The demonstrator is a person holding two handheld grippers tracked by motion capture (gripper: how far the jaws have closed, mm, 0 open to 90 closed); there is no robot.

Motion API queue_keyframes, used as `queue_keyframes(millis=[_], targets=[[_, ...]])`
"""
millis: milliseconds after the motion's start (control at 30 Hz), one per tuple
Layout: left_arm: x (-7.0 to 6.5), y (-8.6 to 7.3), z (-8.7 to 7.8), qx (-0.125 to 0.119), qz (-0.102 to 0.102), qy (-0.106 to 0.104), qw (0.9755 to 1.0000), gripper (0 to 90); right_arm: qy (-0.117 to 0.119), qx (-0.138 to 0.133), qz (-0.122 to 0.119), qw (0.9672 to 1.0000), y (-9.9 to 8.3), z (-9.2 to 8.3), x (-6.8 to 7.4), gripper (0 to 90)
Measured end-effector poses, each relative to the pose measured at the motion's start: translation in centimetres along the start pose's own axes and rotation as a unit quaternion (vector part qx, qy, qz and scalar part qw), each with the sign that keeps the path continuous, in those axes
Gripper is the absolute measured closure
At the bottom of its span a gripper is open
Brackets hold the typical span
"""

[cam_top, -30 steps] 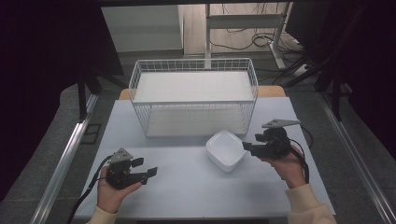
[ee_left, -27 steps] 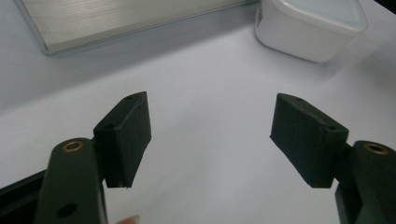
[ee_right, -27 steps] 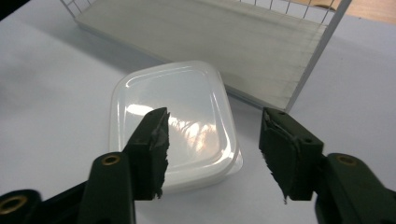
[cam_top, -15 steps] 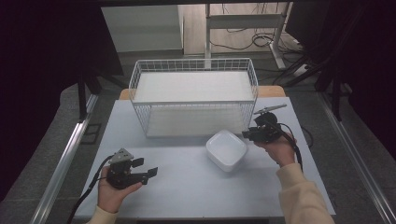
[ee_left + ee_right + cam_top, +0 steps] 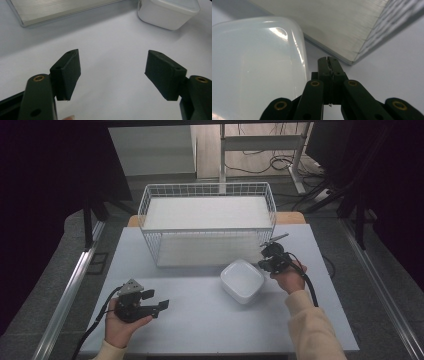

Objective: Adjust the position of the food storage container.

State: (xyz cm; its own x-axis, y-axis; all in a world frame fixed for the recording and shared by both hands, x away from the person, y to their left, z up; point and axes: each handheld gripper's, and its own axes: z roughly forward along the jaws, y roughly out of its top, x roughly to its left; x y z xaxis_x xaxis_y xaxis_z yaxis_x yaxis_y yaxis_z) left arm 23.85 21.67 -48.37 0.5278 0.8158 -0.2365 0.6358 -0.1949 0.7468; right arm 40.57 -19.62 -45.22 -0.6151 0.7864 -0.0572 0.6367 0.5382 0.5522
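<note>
Just one tub and one basket are seen on the worktop; the tub lies upside down, cornerwise. Right gripper: jaws just closed on nothing, beside it. Left gripper: jaws wide, empty.

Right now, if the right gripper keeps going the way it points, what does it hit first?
Probably the wire basket: the shut right gripper points at its bottom edge, passing just beside the white container. Depth is unclear.

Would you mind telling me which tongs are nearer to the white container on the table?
Right. The right tongs sit shut beside the white container, at its far right edge; the left tongs rest open, well off to its left.
</note>
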Motion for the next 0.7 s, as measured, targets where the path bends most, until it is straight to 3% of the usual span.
queue_keyframes(millis=[167, 700], targets=[[0.0, 0.0, 0.0, 0.002, 0.000, 0.000, 1.0000, 27.9, -0.012, 0.010, -0.036, 0.9992, 0.1, 1.0, 0.8, 89.5], [0.0, 0.0, 0.2, 0.006, 0.002, -0.001, 1.0000, 27.9, 0.004, 0.008, -0.049, 0.9988, -0.1, 0.8, 2.2, 89.7]])
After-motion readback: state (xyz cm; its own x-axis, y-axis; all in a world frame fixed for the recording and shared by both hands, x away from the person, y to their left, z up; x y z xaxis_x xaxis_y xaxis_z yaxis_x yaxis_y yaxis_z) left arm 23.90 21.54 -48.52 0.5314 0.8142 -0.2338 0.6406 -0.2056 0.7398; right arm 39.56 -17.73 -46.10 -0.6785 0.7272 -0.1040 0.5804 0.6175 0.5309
